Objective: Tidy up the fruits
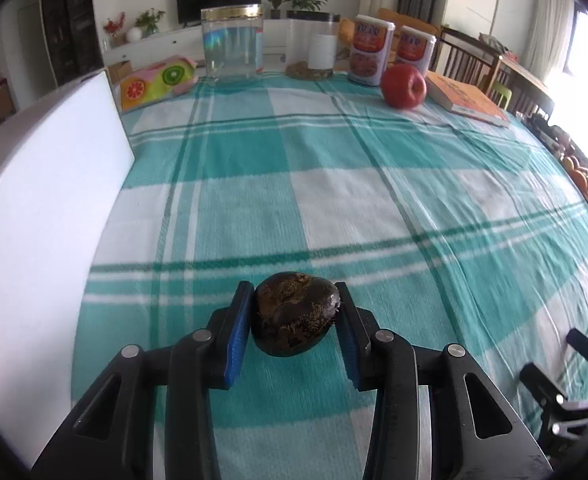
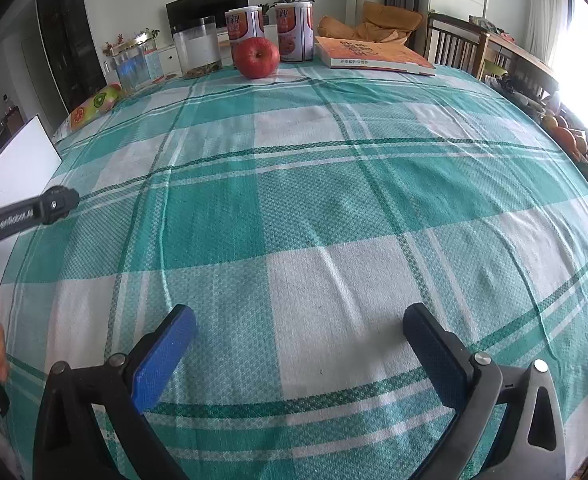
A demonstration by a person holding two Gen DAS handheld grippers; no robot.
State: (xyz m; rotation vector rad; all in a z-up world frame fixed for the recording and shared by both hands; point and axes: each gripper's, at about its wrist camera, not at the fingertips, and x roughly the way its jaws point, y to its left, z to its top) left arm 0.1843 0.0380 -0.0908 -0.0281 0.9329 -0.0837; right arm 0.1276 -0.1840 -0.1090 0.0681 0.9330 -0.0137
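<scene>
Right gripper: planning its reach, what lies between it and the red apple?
In the right wrist view, only bare checked tablecloth lies between the right gripper and the red apple.

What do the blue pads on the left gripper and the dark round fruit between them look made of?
Blue pads: apparently ribbed rubber or foam, matte with fine grooves. Dark round fruit: organic, with smooth, slightly glossy brown-black skin and rough flaky patches on top, possibly a water chestnut.
</scene>
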